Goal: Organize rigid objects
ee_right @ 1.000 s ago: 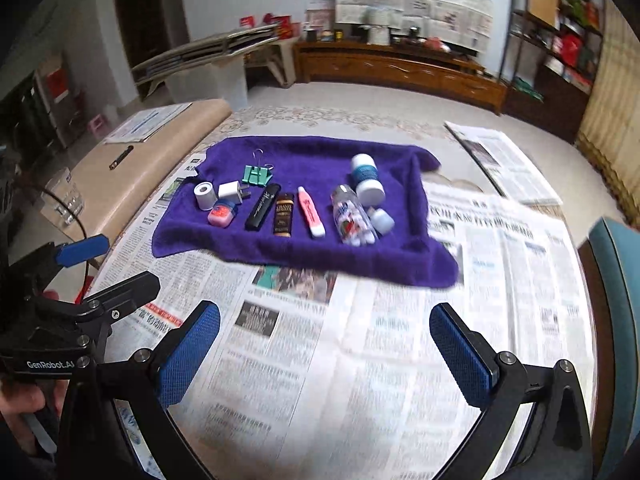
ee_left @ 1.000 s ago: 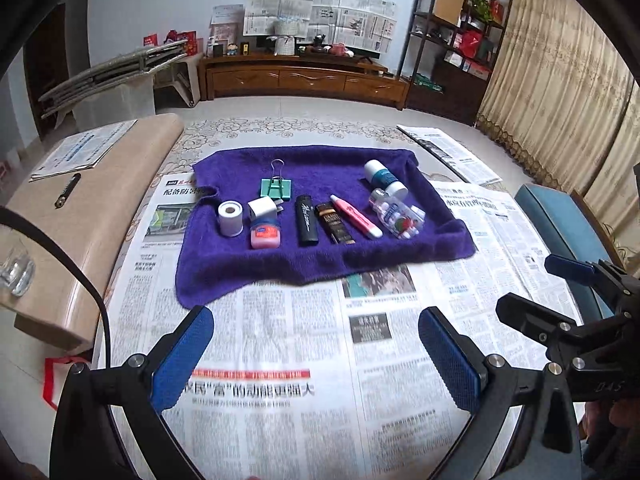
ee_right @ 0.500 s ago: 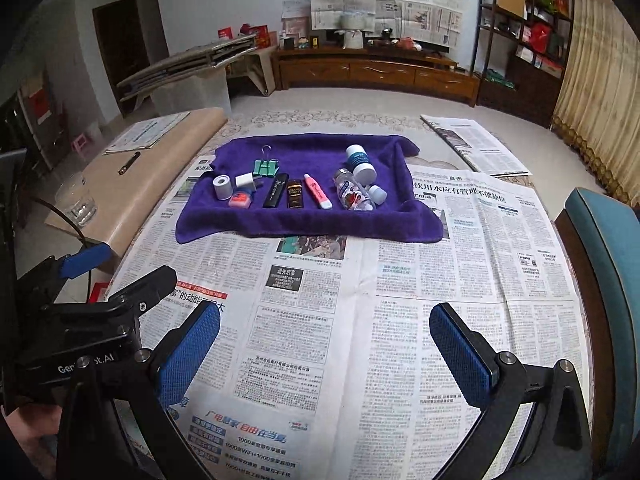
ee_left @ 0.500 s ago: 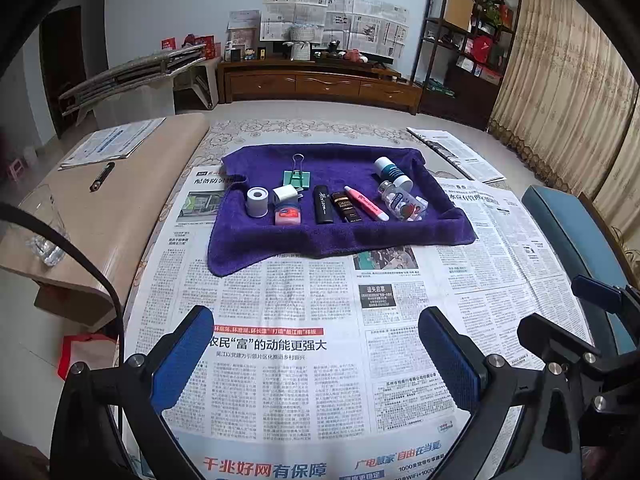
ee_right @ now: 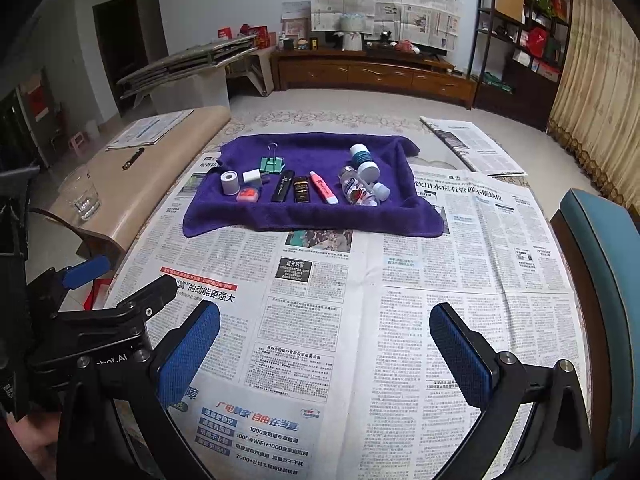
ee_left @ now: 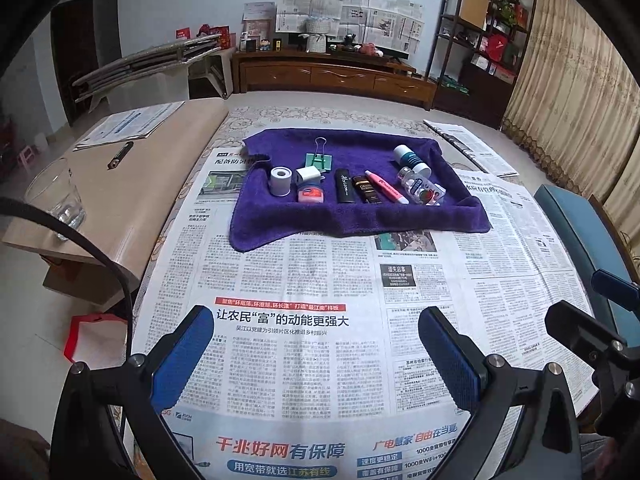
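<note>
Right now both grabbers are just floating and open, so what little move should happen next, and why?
Probably bring the right gripper forward toward the purple towel. Both it and the left gripper are open, hold nothing, and hang over bare newspaper, well short of the towel. The clear bottle lies at the towel's right end, loose among the other small things, so it looks like the nearest first grab.

near newspaper (ee_left: 320, 272) headline "让农民'富'的动能更强大", ad w/ "1000", "WiFi", left gripper (ee_right: 116, 316) body marked "bot.AI", other txt too small
</note>
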{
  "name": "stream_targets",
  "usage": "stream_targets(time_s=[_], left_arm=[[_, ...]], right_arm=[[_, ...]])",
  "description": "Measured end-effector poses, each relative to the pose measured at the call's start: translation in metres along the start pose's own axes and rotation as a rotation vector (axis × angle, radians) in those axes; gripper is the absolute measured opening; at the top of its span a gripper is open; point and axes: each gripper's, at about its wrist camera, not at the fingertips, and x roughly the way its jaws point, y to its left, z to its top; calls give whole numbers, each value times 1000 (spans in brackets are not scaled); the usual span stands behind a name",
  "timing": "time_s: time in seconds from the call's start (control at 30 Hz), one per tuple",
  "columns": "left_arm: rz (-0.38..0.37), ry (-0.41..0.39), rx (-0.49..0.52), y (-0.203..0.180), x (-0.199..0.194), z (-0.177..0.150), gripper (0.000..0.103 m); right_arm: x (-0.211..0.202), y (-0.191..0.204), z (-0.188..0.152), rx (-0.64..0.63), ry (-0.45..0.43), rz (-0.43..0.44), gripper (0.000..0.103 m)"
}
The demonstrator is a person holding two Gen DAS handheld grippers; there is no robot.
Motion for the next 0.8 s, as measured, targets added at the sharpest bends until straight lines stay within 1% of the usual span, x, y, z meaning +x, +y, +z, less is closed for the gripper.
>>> stream_targets(time_s=[0.43,0.8], left_arm=[[21,-8,10,-3,-7,-2,103],[40,-2,3,-3,-10,-4,103]], right_arm=[[2,-8,-3,40,19,-15,103],[0,-11,-3,42,21,-15,103]])
